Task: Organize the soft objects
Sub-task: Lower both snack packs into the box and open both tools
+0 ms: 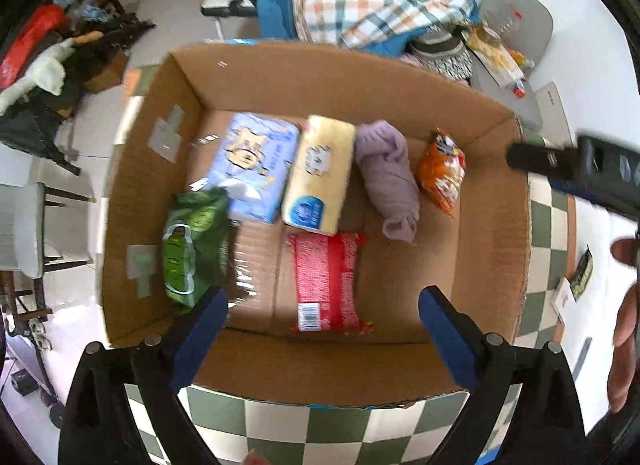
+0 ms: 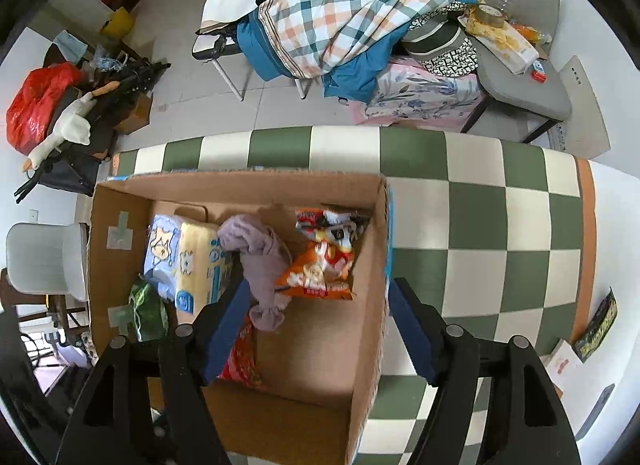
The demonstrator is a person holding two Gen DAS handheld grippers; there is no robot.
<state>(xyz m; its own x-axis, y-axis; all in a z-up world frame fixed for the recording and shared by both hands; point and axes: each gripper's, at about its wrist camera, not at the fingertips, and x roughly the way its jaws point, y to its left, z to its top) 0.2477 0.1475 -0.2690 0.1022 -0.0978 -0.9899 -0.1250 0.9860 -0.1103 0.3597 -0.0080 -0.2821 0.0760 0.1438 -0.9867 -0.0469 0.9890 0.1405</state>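
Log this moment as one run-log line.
left gripper: open, empty, above brown cardboard box | right gripper: open, empty | box holds: green snack bag, lilac rolled cloth, red flat packet

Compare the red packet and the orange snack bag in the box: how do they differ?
The red packet lies flat on the floor of the cardboard box, near its front wall; the orange snack bag sits further back, by the right wall, and looks puffier. The red packet is a long rectangle showing its printed back and barcode; the orange snack bag shows bright front artwork. Both are sealed soft packets inside the box, and neither is gripped.
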